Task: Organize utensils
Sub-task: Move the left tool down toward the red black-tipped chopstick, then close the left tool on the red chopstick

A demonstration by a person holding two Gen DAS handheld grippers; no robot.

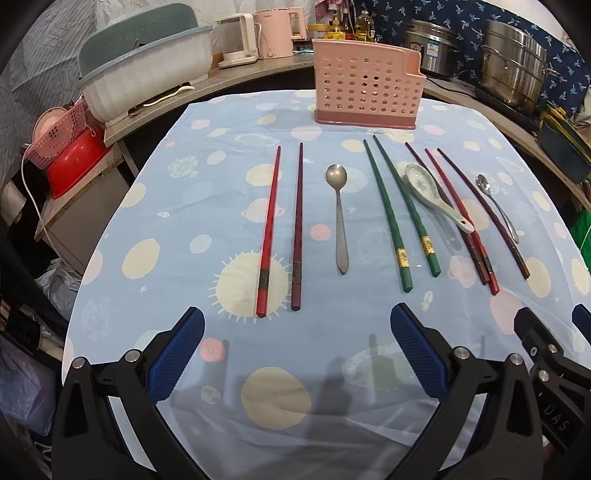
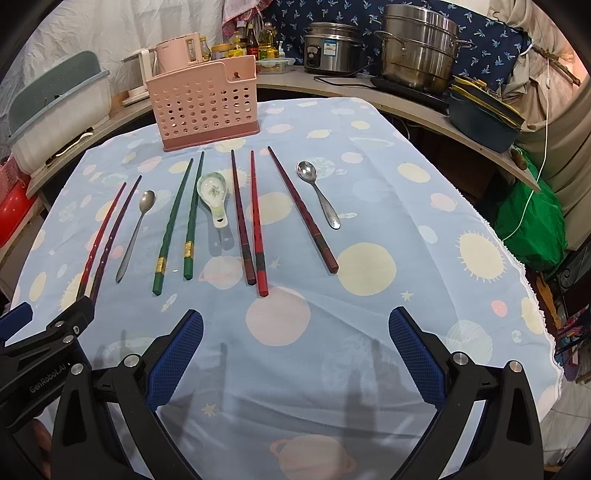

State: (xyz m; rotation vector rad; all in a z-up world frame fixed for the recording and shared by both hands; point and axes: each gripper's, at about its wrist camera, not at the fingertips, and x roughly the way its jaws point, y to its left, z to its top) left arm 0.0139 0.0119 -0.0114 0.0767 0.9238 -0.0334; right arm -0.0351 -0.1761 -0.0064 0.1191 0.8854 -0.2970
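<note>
A pink perforated utensil holder point(image 1: 367, 88) point(image 2: 207, 103) stands at the far side of the blue tablecloth point(image 1: 184, 206). In front of it lie, left to right, a red and a dark red chopstick point(image 1: 269, 229), a long metal spoon point(image 1: 339, 218), two green chopsticks point(image 1: 388, 218) point(image 2: 177, 221), a white ceramic spoon point(image 1: 428, 192) point(image 2: 213, 195), three more red and dark chopsticks point(image 1: 461, 218) point(image 2: 255, 221), and a small metal spoon point(image 1: 496, 206) point(image 2: 317, 192). My left gripper point(image 1: 297, 321) and right gripper point(image 2: 295, 321) hover open over the near cloth, side by side, holding nothing.
A white dish tub with a teal lid point(image 1: 147, 70) sits on the counter at back left, with kettles point(image 1: 273, 33) and oil bottles behind the holder. Steel pots point(image 2: 417, 48) and a rice cooker point(image 2: 332, 48) stand at back right. A green bag point(image 2: 532, 221) lies past the table's right edge.
</note>
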